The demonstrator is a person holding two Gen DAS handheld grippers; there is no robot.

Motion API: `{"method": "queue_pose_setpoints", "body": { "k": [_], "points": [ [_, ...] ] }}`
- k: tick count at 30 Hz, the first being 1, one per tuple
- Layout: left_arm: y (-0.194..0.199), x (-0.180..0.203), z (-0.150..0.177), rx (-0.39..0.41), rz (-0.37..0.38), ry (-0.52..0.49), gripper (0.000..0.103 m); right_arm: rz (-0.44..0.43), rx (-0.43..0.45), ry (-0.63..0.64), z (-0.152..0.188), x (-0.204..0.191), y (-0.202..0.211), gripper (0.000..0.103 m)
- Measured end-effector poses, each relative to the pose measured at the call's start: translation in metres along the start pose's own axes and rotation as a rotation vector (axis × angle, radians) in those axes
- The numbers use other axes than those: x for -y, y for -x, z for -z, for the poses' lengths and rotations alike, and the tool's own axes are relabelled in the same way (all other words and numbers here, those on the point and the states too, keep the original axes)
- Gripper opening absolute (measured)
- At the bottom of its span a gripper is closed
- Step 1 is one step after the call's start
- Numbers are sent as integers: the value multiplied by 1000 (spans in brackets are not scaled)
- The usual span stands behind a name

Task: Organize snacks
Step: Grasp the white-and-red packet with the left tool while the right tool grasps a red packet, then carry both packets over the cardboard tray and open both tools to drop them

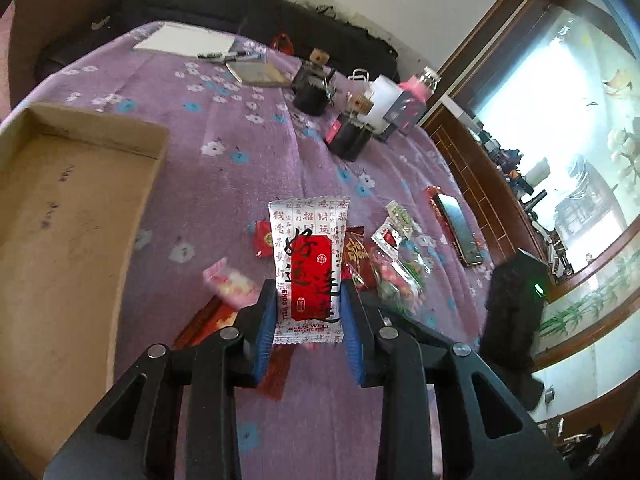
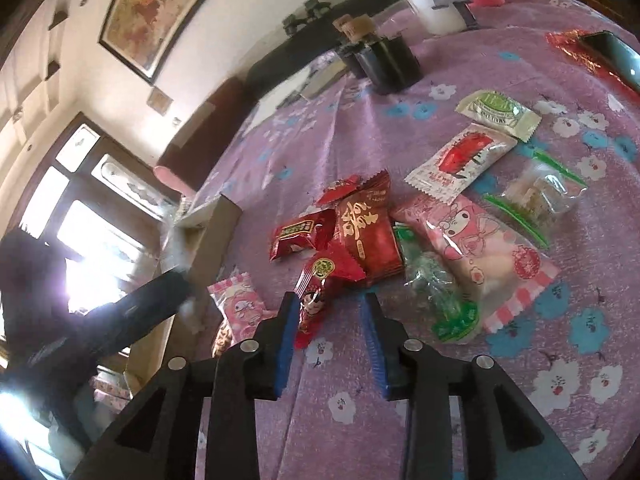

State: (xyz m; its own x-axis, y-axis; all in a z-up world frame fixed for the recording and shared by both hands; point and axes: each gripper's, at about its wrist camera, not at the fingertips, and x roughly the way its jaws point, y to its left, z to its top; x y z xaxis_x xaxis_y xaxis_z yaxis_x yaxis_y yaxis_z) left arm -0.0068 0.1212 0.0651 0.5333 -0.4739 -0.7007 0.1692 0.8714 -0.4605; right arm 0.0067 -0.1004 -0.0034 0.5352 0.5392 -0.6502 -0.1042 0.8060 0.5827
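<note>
Purple flowered cloth (image 2: 460,400) covers the surface. Snack packets cluster at centre in the right wrist view: red pouch (image 2: 370,236), pink cartoon packet (image 2: 480,248), green packet (image 2: 498,112) toward 1 o'clock. Cardboard tray (image 1: 72,208) lies at 9 o'clock in the left wrist view, two dark jars (image 1: 312,84) at 12.

Each hand-held gripper (image 1: 308,304) (image 2: 330,312): black angular frame, silver rivets, ribbed blue pads.

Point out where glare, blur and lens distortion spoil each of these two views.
Left wrist view: the window at right is blown out, the cardboard box edge bows from fisheye, and a pink packet is smeared. Right wrist view: backlight from the window flares over the dark left tool's arm, and the painting curves.
</note>
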Motion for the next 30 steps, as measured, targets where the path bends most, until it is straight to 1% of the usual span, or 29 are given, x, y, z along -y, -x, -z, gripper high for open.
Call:
{"method": "queue_pose_setpoints", "body": {
  "k": [1,5,6,8,10,12,14,18,20,25,28,30],
  "points": [
    [7,-2,3,13,0,0,28,8,-4,-3,-1,-3,-2,35],
    [30,-14,11,50,4,16,28,85,-9,-16,-2,-18,-13,35],
    [34,-18,11,57,3,22,28,105,-7,-22,-3,-23,-16,36],
    [43,-27,15,72,1,39,28,139,0,-34,-4,-29,-19,42],
    [54,-39,21,87,-5,65,28,195,8,-31,-5,-35,-23,42],
    [66,-55,26,104,-15,98,28,253,17,-11,-5,-41,-26,37],
    [76,-71,29,119,-29,134,28,291,26,9,-4,-42,-27,27],
    [95,-104,37,149,-64,194,28,284,39,27,3,-45,-20,24],
    [103,-119,40,160,-81,219,28,289,61,47,6,-49,-13,24],
    [119,-155,48,177,-128,264,28,276,131,113,9,-75,15,24],
    [122,-172,45,169,-136,289,28,222,139,170,6,-99,23,24],
    [120,-178,38,157,-134,294,28,181,116,216,3,-120,16,24]
  ]
}}
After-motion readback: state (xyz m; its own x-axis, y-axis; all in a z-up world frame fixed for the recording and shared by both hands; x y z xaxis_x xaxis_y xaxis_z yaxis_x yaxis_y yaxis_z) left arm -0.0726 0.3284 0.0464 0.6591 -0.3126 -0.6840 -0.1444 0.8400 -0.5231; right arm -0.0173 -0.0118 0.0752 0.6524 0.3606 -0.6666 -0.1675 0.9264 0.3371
